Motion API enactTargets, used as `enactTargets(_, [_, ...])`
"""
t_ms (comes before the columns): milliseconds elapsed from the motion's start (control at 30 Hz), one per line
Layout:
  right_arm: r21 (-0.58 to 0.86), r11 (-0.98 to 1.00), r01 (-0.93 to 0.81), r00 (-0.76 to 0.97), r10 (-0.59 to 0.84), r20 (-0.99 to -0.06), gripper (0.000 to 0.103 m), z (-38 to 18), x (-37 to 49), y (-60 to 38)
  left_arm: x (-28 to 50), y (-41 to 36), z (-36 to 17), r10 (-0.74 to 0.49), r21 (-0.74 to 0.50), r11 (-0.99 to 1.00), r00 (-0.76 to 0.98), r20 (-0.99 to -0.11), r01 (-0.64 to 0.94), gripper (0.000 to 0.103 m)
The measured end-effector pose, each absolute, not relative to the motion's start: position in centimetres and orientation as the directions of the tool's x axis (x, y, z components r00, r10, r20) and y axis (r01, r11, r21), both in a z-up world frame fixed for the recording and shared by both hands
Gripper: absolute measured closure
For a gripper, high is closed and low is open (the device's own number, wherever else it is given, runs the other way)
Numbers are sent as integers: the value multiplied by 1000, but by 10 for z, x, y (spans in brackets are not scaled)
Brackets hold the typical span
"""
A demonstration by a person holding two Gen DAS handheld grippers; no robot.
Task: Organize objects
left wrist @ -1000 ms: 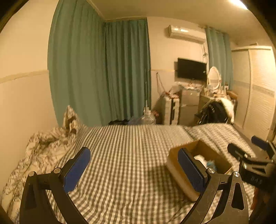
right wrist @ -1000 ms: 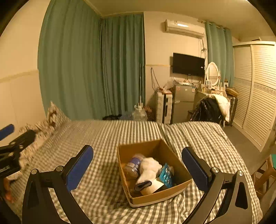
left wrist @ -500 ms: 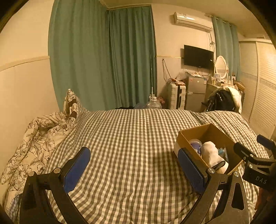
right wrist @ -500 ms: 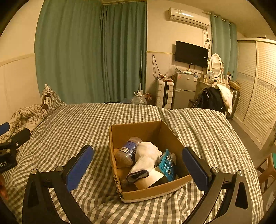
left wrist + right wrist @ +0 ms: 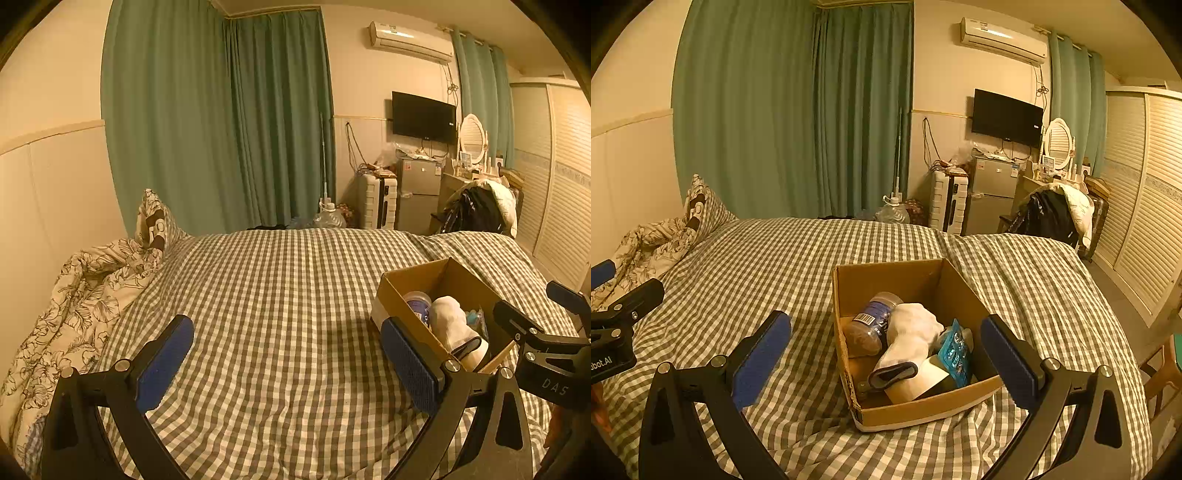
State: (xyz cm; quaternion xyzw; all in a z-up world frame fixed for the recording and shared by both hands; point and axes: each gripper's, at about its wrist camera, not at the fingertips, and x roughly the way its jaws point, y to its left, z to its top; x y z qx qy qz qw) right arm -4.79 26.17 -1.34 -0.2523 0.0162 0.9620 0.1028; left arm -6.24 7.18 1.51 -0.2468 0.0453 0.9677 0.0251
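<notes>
Right gripper (image 5: 885, 349) wide apart, empty, now closer over cardboard box (image 5: 886, 277) at lower middle; left gripper (image 5: 286, 356) also apart, empty. Picking comes next.

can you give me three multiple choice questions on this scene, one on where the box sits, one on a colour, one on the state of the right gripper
1. Where is the box?
A. on the bed
B. on the floor
C. on the fridge

2. What colour is the sock in the box?
A. red
B. white
C. black

3. What state is the right gripper in?
A. shut on the jar
B. shut on the sock
C. open, holding nothing

Answers:
1. A, the box rests on the checked cover of the bed.
2. B, the sock is white with a dark cuff, lying beside the jar.
3. C, its blue fingers stand wide apart either side of the box, with nothing gripped between them.
</notes>
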Motion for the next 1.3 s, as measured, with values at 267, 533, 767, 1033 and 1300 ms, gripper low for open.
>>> enactTargets(267, [-23, -978, -206, -850, 190, -490, 0, -13, -49, 260, -62, 71, 15, 25, 77, -994, -874, -486, -71, 0])
enactTargets(533, [-21, -979, -201, -850, 185, -493, 0, -14, -49, 259, -61, 72, 15, 24, 78, -994, -873, -487, -72, 0])
enactTargets(767, [-18, -980, -199, -850, 181, -495, 0, -15, -50, 259, -61, 72, 14, 22, 79, -995, -871, -490, -69, 0])
enactTargets(1033, [-17, -980, -198, -849, 180, -497, 0, -16, -50, 258, -61, 72, 12, 18, 86, -994, -870, -493, -70, 0])
enactTargets(1300, [-16, -980, -197, -849, 179, -497, 0, -16, -50, 258, -62, 72, 12, 18, 89, -994, -869, -494, -71, 0])
